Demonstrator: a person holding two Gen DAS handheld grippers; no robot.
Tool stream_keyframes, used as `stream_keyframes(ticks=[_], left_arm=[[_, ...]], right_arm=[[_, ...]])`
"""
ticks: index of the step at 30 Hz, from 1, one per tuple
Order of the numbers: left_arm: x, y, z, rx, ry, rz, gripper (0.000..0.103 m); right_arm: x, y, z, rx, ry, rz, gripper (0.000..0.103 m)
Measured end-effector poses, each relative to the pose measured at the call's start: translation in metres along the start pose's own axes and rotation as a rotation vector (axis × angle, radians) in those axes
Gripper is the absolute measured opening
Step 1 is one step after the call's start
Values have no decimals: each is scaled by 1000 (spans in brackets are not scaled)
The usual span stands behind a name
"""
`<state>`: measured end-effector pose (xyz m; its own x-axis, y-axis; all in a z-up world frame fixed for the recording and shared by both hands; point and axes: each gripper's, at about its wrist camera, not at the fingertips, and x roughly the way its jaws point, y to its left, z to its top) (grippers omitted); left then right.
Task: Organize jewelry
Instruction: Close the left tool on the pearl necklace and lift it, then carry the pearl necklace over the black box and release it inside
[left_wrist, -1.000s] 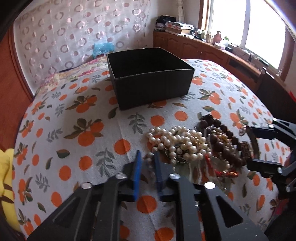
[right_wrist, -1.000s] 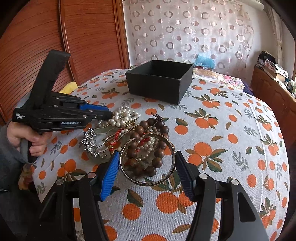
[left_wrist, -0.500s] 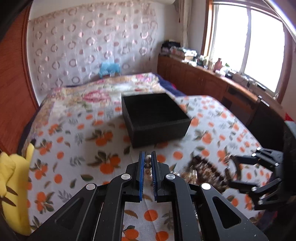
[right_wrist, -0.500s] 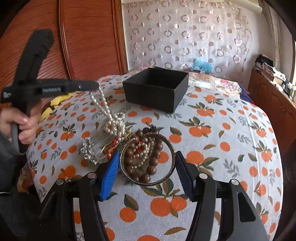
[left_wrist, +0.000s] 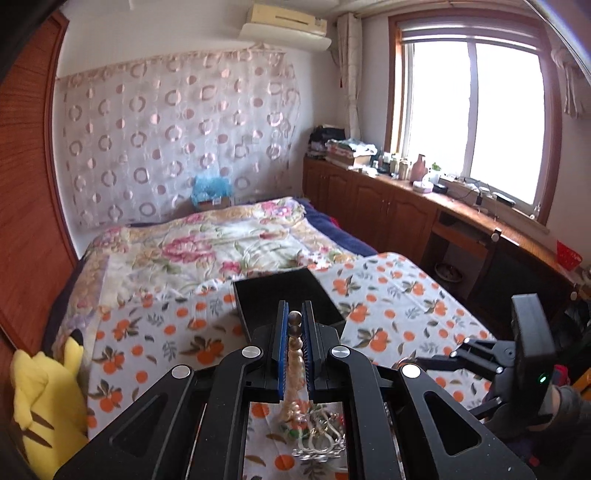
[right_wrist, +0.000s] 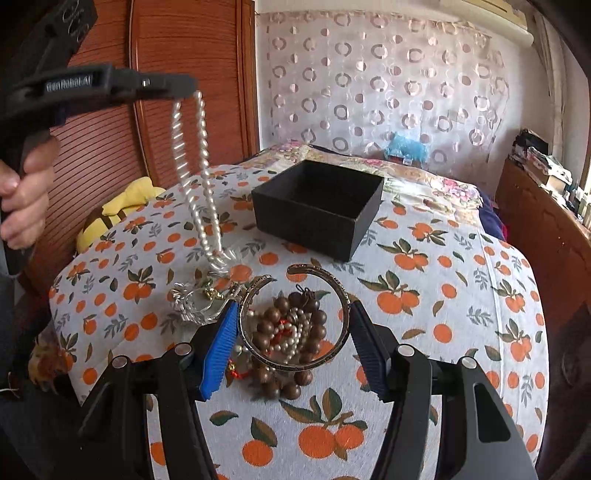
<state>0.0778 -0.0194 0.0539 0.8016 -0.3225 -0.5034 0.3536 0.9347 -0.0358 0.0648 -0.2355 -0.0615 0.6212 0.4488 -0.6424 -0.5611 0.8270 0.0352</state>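
My left gripper (left_wrist: 294, 314) is shut on a white pearl necklace (left_wrist: 294, 354). In the right wrist view the left gripper (right_wrist: 188, 86) is high at the upper left. The pearl necklace (right_wrist: 192, 166) hangs from it in a long loop, and its lower end reaches the jewelry pile. My right gripper (right_wrist: 293, 304) is shut on a metal bangle (right_wrist: 343, 295), with both pads against its rim, just above brown wooden beads (right_wrist: 277, 317). A silver hair ornament (right_wrist: 188, 306) lies to the left of them. The open black box (right_wrist: 317, 206) stands behind the pile.
Everything sits on an orange-print cloth (right_wrist: 443, 295) over a bed. A yellow plush toy (left_wrist: 40, 398) lies at the bed's left edge by a wooden wardrobe (right_wrist: 184, 110). Wooden cabinets (left_wrist: 388, 206) run along the right under a window. A floral quilt (left_wrist: 221, 243) lies beyond the box.
My left gripper has closed on the pearl necklace and risen, pulling it up out of the pile. The right gripper has lifted slightly with the bangle.
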Motion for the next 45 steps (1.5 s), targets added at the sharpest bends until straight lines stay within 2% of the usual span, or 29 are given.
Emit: stream_keyframes(ticks=[13, 20, 25, 33, 41, 45], left_arm=[[-34, -12, 47, 33, -113, -2, 6], [-44, -13, 66, 52, -155, 21, 6], [-31, -6, 71, 41, -136, 34, 6], [0, 4, 89, 30, -118, 59, 6], [24, 11, 109, 25, -96, 74, 6], [47, 18, 101, 2, -55, 76, 7]], right_arm=[[-3, -4, 1, 8, -9, -7, 63], [-5, -7, 4, 7, -18, -11, 63], [-1, -9, 16, -10, -21, -17, 63], [16, -26, 54, -26, -52, -16, 63], [45, -41, 85, -46, -54, -45, 63], [56, -45, 92, -43, -50, -35, 63]])
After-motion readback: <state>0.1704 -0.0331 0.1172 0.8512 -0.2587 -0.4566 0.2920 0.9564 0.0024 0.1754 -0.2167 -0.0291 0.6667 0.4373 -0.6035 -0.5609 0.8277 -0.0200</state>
